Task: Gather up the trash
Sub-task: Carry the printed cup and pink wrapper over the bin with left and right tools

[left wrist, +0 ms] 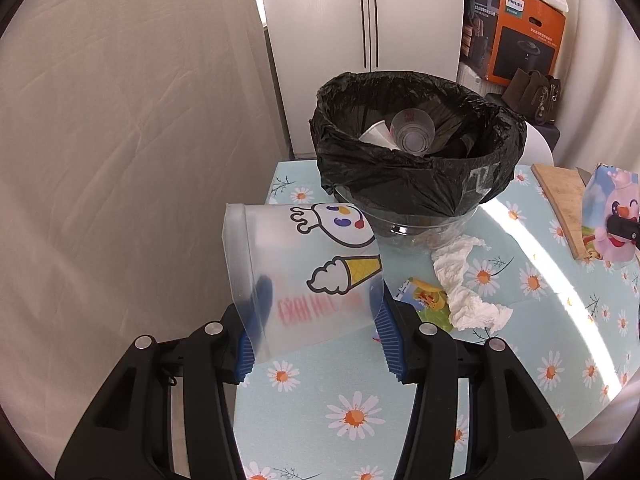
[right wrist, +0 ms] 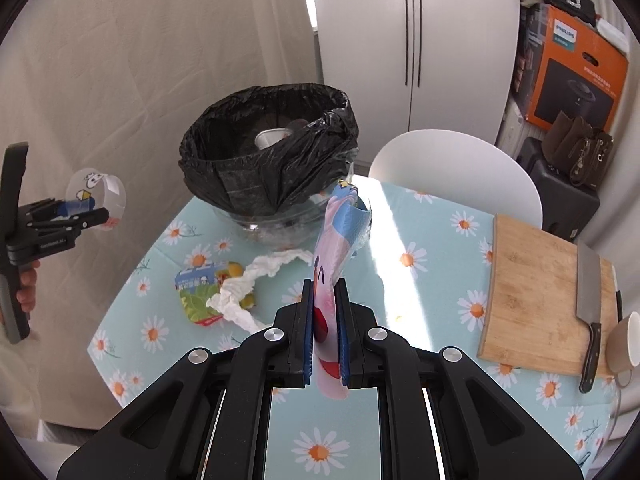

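My left gripper (left wrist: pixel 316 332) is shut on a clear plastic cup (left wrist: pixel 304 272) printed with cartoon ice creams, held above the table, short of the bin; it also shows in the right wrist view (right wrist: pixel 96 196). My right gripper (right wrist: pixel 325 332) is shut on a pink and blue cartoon wrapper (right wrist: pixel 336 240), seen at the right edge of the left wrist view (left wrist: pixel 612 216). The bin (left wrist: pixel 416 160), lined with a black bag, holds several cups. A crumpled white tissue (left wrist: pixel 460 280) and a small colourful carton (right wrist: pixel 200 292) lie on the table in front of it.
A wooden cutting board (right wrist: pixel 540 296) with a cleaver (right wrist: pixel 588 300) lies at the right, a beige mug (right wrist: pixel 626 344) beside it. A white chair (right wrist: pixel 456 168) stands behind the table. A curtain (left wrist: pixel 120 160) hangs at the left.
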